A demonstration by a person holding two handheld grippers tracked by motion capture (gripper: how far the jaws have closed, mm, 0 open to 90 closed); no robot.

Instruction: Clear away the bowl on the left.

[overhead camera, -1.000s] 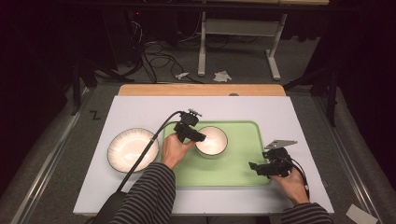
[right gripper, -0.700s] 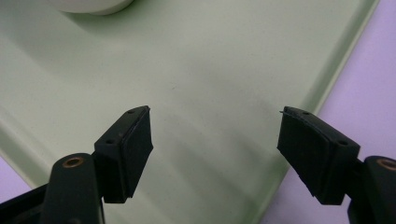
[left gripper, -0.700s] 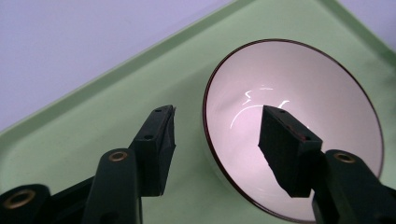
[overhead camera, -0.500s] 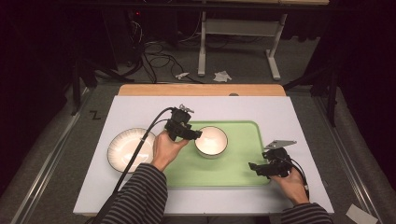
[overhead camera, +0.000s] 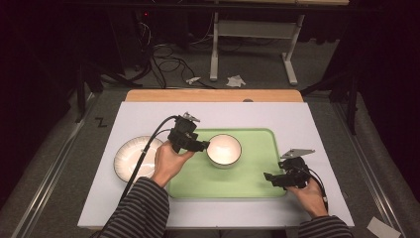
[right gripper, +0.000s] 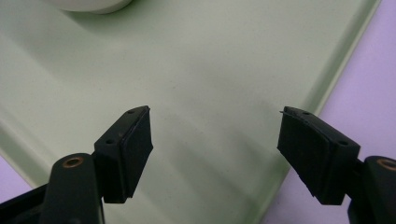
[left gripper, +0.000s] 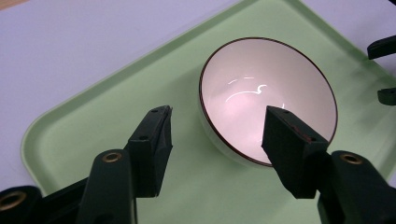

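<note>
A white bowl (overhead camera: pixel 224 149) with a dark rim stands upright on the left half of the green tray (overhead camera: pixel 257 173). My left gripper (overhead camera: pixel 202 146) hovers just left of it. In the left gripper view this gripper (left gripper: pixel 217 112) is open and its jaws have just been opening. The bowl (left gripper: pixel 268 93) lies below and beyond the pads, and neither pad touches it. My right gripper (overhead camera: pixel 269 177) rests low over the tray's right front part. In its own view this gripper (right gripper: pixel 215 112) is open, with only bare tray (right gripper: pixel 210 79) between its jaws.
A white plate (overhead camera: pixel 132 158) lies on the white tabletop (overhead camera: pixel 148 114) left of the tray, under the left gripper's cable. The bowl's base (right gripper: pixel 88 4) shows at the top of the right gripper view. The right gripper's fingertips (left gripper: pixel 385 46) show at the left gripper view's right edge.
My left gripper has let go of the bowl's rim and drawn back to the left and upward. The bowl stays on the tray. The right hand has not moved.
</note>
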